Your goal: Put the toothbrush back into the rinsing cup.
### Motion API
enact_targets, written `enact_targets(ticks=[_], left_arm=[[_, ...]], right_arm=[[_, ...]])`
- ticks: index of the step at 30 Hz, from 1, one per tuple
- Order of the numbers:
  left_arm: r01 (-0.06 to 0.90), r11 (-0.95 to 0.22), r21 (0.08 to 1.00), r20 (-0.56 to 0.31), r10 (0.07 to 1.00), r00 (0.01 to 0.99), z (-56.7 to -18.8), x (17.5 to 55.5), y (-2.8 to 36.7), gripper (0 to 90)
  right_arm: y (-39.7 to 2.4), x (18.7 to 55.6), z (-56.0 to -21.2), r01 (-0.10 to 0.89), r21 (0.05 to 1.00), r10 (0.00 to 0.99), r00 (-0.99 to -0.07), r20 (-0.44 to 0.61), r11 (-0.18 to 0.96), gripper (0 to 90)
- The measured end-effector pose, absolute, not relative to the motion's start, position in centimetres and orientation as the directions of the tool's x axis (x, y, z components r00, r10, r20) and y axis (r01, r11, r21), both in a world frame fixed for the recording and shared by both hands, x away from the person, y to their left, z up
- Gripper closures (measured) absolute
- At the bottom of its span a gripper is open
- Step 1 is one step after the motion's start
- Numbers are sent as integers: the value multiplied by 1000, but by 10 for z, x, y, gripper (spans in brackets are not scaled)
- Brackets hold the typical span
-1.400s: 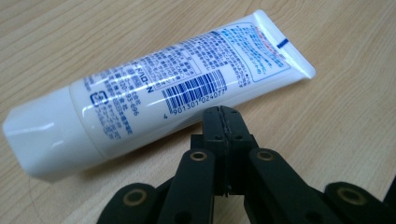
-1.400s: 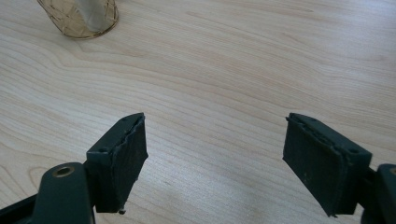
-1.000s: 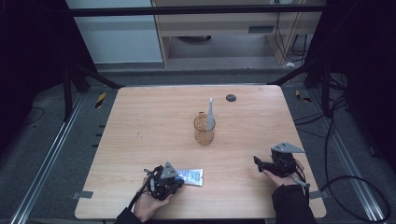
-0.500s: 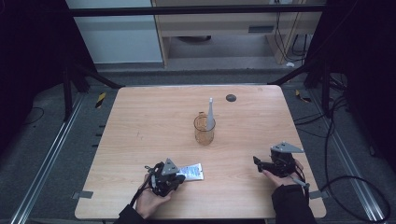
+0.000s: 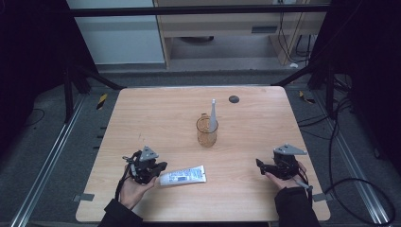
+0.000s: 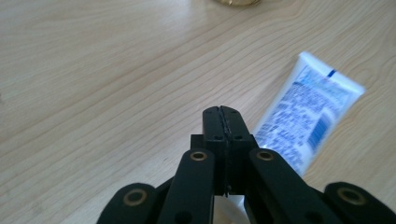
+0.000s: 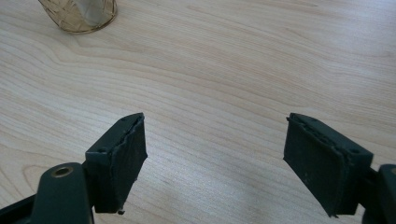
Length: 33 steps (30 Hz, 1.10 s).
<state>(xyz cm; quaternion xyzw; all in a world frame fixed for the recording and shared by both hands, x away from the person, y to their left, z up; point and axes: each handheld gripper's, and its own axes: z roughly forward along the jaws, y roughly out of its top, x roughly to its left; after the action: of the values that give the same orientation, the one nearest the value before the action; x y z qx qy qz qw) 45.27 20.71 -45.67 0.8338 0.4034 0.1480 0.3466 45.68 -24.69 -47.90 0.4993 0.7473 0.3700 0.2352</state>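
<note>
A white toothpaste tube with blue print lies flat near the table's front edge; in the left gripper view the tube lies just right of the jaws. My left gripper sits at the tube's left end, its jaws pressed together with nothing seen between them. My right gripper rests at the front right, and its jaws stand wide apart over bare wood. An amber glass cup stands mid-table with a slim white object upright in it.
A small dark round disc lies near the far edge of the wooden table. The cup's base shows at the top left of the right gripper view. Dark frame posts flank the table.
My left gripper has drawn back to the left and risen slightly, uncovering more of the tube, which stays where it lay. The right gripper has not moved.
</note>
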Motion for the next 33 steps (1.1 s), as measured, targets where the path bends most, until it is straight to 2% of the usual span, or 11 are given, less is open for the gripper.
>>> enact_targets(ticks=[10, 33], left_arm=[[592, -476, 650, -32, 762, 647, -466, 456, 207, 897], [587, -508, 631, -23, 744, 668, -470, 439, 205, 897]], right_arm=[[-247, 457, -480, 575, 786, 921, -389, 18, 227, 211], [-248, 456, -479, 570, 788, 920, -391, 14, 230, 210]])
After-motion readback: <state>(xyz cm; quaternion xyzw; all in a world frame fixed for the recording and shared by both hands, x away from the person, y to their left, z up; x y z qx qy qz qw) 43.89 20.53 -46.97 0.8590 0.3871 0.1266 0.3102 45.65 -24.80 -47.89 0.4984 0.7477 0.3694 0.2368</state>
